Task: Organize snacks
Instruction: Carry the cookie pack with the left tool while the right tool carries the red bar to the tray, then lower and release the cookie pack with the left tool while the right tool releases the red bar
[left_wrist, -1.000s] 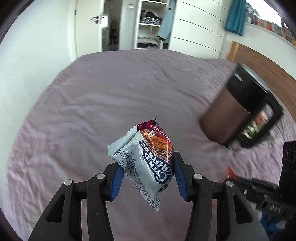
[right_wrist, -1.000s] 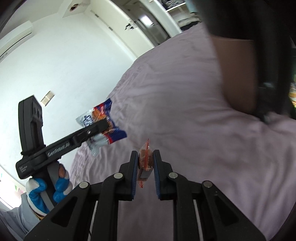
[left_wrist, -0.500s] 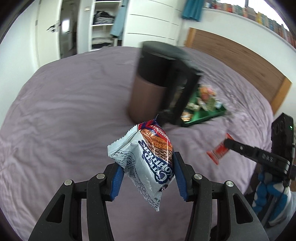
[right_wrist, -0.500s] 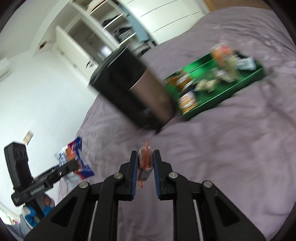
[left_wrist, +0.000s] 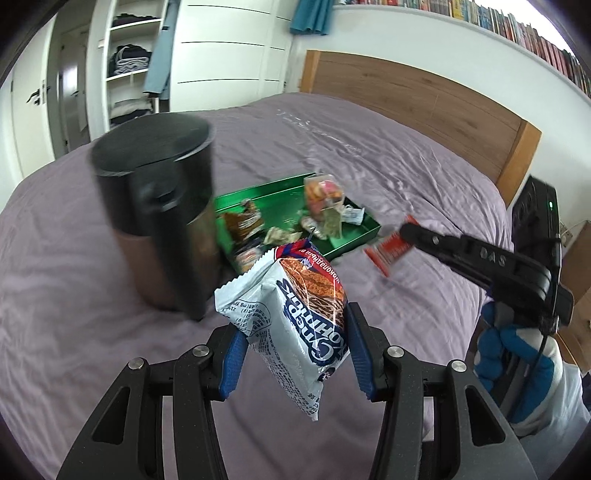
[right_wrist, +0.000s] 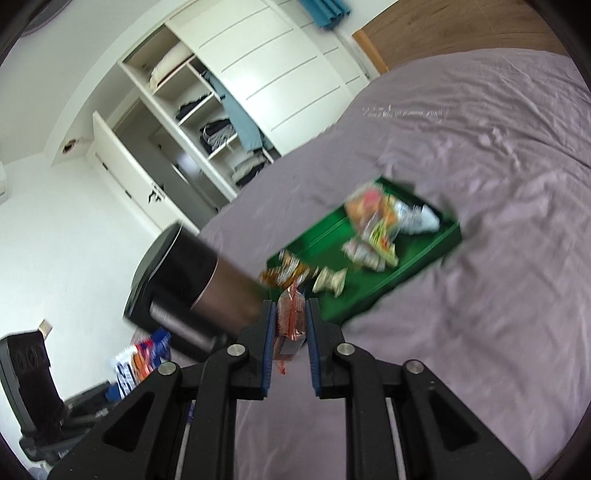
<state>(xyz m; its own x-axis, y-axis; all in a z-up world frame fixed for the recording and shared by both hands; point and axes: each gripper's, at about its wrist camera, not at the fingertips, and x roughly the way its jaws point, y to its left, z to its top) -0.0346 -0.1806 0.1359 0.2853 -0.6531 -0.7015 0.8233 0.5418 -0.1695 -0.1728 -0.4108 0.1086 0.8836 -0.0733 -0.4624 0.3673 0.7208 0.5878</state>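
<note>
My left gripper (left_wrist: 293, 334) is shut on a white and blue snack packet (left_wrist: 295, 314) with a waffle picture, held in the air above the bed. My right gripper (right_wrist: 290, 317) is shut on a small orange-red snack bar (right_wrist: 290, 319); in the left wrist view that gripper (left_wrist: 406, 232) reaches in from the right with the red bar (left_wrist: 388, 251). Ahead lies a green tray (left_wrist: 351, 240) (right_wrist: 424, 251) holding several wrapped snacks. The left gripper with its packet (right_wrist: 144, 358) shows blurred at lower left in the right wrist view.
A dark cylindrical bin (left_wrist: 162, 218) (right_wrist: 195, 284) with a black lid stands on the purple bedspread (left_wrist: 369, 147) just left of the tray. A wooden headboard (left_wrist: 424, 96) lies beyond. An open wardrobe (right_wrist: 207, 122) stands behind the bed. A gloved hand (left_wrist: 517, 362) holds the right gripper.
Both grippers have swung across the bed toward the headboard side; the bin moved left in view and the green tray has come into sight ahead. Both grips are unchanged.
</note>
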